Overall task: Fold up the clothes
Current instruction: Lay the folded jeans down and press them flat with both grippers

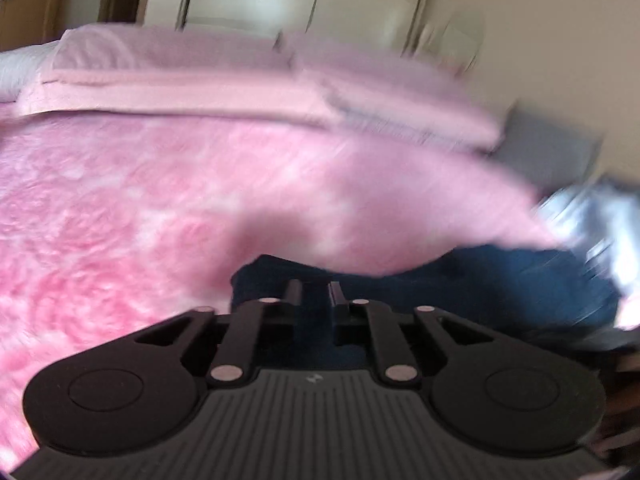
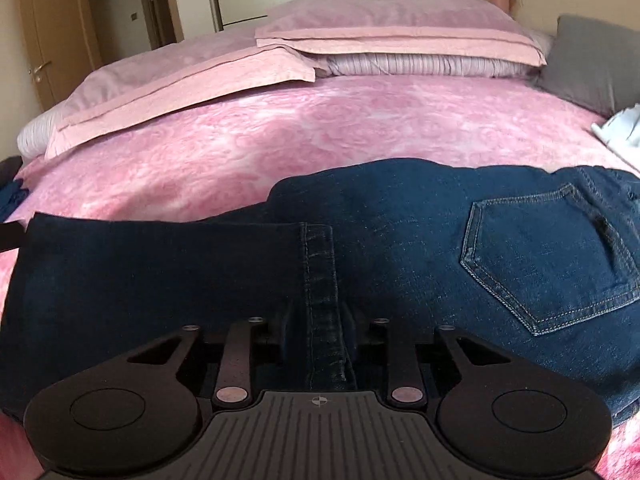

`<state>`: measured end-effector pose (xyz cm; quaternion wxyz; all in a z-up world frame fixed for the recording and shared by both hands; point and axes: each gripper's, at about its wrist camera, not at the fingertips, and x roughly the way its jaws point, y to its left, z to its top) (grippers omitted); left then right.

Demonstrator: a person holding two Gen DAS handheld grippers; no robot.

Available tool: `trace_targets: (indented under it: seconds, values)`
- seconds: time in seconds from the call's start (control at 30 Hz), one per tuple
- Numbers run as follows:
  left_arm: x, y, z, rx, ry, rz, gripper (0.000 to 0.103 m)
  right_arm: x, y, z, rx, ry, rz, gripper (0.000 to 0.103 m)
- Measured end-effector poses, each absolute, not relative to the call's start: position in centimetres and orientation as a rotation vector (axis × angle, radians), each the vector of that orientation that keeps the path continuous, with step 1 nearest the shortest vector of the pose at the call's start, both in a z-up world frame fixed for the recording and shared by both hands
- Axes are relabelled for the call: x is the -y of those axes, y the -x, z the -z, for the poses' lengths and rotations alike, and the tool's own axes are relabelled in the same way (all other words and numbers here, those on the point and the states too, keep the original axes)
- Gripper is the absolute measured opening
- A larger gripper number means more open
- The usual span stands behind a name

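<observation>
In the right wrist view we see the dark blue denim jeans [image 2: 400,248] spread across the lower half of the frame on the mottled pink bedspread [image 2: 280,128]. A stitched back pocket [image 2: 548,264] shows at the right, and a leg of the jeans is folded over toward the left, its stitched hem running down the middle of the frame. That hem passes straight between the fingers of our right gripper [image 2: 318,336] at bottom centre; the jaws stand close on either side of the denim band and grip it.

At the top of that frame lie two pink pillows [image 2: 400,28] against the headboard end, with a grey cushion [image 2: 592,64] at upper right and a white piece of cloth [image 2: 620,128] at the right edge, beside the jeans.

The left wrist view is blurred. Our left gripper [image 1: 316,292] sits at bottom centre with its jaws drawn nearly together; dark blue denim [image 1: 500,272] lies under and ahead of the fingertips, stretching off to the right, but we cannot tell whether any cloth is pinched between them. The pink bedspread [image 1: 120,200] fills the left and middle of that frame.
</observation>
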<state>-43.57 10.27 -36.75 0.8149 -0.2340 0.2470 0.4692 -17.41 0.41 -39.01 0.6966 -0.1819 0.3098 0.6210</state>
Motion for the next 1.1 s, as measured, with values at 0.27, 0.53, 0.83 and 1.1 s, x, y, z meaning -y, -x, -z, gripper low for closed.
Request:
trace_targets:
  seconds: [0.27,0.53,0.83,1.1]
  values:
    - [-9.8,44.7,35.9,-0.465,0.509,-1.037,0.003,-1.2,17.1,37.8,-0.703,0.445,-1.397,0.025]
    - [-11.1,44.1,37.5,-0.519,0.459,-1.052,0.005,-3.1,17.5,35.8,-0.593,0.377,-1.443,0.025]
    - [-8.8,45.1,36.1,-0.535,0.441,-1.074,0.004,-4.3,16.8,37.8,-0.706,0.450,-1.428,0.026]
    - [0.1,46.7,34.9,-0.541,0.481,-1.016,0.005,5.5,17.3,35.0,-0.691,0.371,-1.489,0.026]
